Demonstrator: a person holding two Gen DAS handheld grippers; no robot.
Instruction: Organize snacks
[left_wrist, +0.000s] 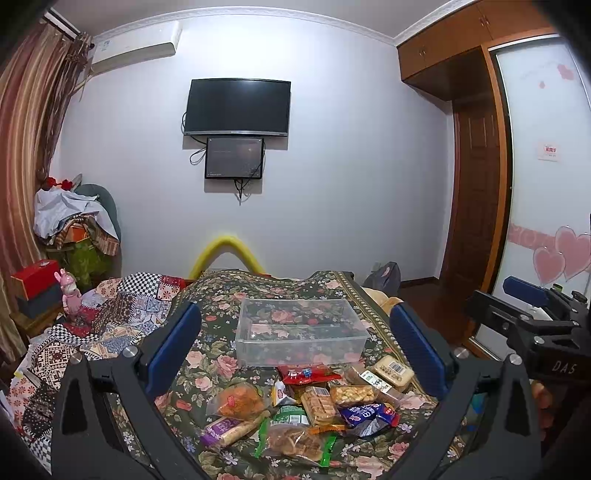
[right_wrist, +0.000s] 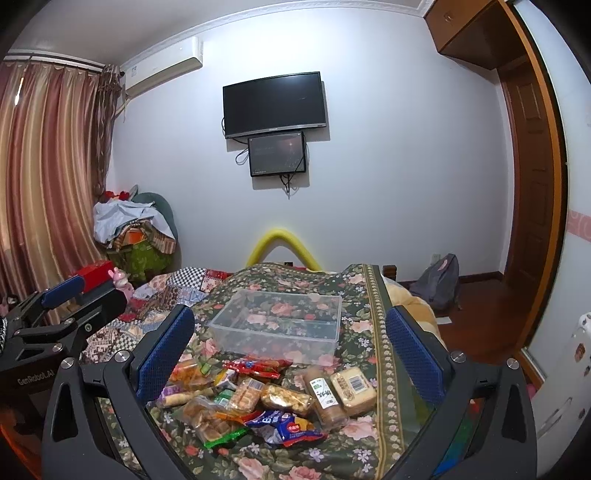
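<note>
Room evenly lit w/ cool, bluish indoor light, source not in view; shadows soft, faint glare on the clear plastic box. Both views heavy fisheye: walls & wardrobe bow outward, dark vignette at corners. Centre fairly sharp, edges smeared, snack wrappers a bit soft & noisy; curtain warmer-toned, slightly dim.

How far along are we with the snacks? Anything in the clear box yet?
Nothing looks done yet. The clear box on the floral cover is empty. Nothing is in hand: the left tool and the right tool are both open and hold nothing, raised above the pile. All the work is left: the snack pile, including the red packet and the blue packet, lies in front of the box.
</note>
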